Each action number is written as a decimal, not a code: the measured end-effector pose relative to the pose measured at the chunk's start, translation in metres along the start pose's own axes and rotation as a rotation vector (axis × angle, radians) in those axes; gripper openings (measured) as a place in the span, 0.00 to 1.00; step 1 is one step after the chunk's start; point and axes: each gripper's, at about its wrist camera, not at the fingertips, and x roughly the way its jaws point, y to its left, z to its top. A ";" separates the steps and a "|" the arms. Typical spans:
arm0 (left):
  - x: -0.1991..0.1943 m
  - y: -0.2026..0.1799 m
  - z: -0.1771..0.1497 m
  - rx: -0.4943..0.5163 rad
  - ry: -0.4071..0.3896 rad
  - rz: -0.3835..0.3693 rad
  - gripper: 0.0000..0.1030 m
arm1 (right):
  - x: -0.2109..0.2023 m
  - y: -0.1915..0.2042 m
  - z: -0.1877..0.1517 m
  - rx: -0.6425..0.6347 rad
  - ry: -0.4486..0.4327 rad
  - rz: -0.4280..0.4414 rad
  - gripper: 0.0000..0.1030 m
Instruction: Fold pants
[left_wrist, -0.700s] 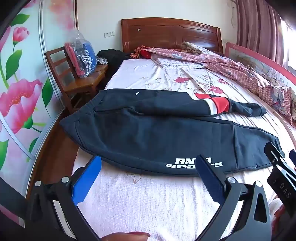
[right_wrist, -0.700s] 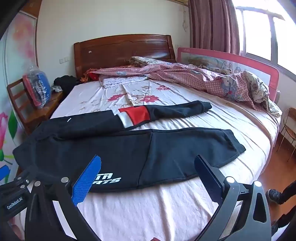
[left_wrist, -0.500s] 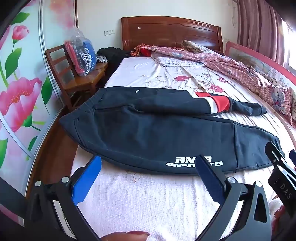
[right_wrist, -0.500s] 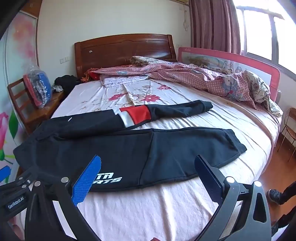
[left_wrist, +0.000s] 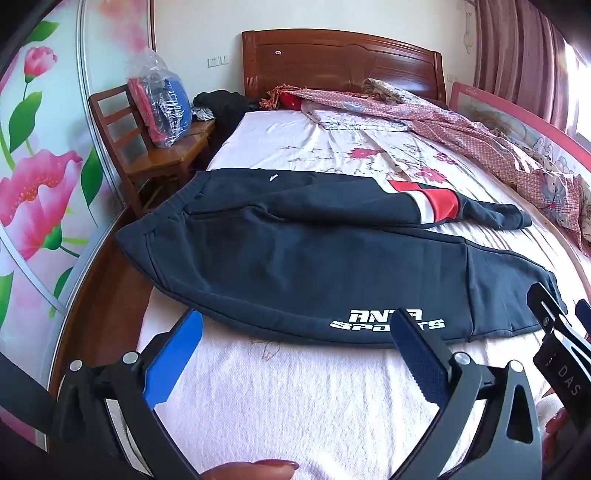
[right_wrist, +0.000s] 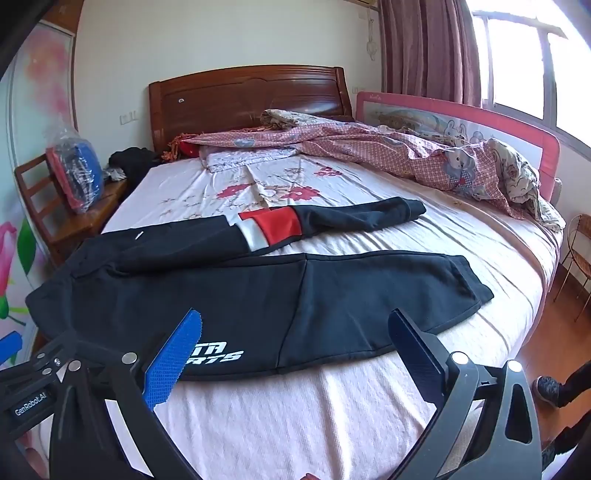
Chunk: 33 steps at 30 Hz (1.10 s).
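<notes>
Dark navy pants (left_wrist: 295, 258) lie spread flat across the bed, waistband at the left, legs running right. The near leg carries white "ANTA SPORTS" lettering (left_wrist: 386, 320); the far leg has a red and white band (left_wrist: 432, 206). The pants also show in the right wrist view (right_wrist: 258, 295). My left gripper (left_wrist: 295, 347) is open and empty, held just short of the near leg's edge. My right gripper (right_wrist: 293, 347) is open and empty, near the same leg's lower edge. The right gripper's body shows at the left wrist view's right edge (left_wrist: 557, 347).
The bed (left_wrist: 295, 398) has a white floral sheet and a wooden headboard (left_wrist: 340, 59). A crumpled pink quilt (right_wrist: 406, 151) lies along the far right by a pink bed rail (right_wrist: 461, 122). A wooden chair (left_wrist: 147, 147) with a bagged bundle stands left of the bed.
Both grippers have risen and drawn back slightly, so the pants sit a little lower in both views. The pants have not moved and both grippers stay open.
</notes>
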 end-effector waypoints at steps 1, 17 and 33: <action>0.000 0.000 0.000 0.000 0.000 0.000 0.98 | 0.000 0.000 0.000 -0.001 0.002 0.001 0.97; 0.001 -0.002 -0.003 0.002 0.011 -0.003 0.98 | 0.003 -0.001 -0.002 -0.001 0.012 0.000 0.97; 0.003 -0.003 -0.004 0.001 0.019 -0.005 0.98 | 0.007 0.000 -0.004 0.000 0.023 0.001 0.97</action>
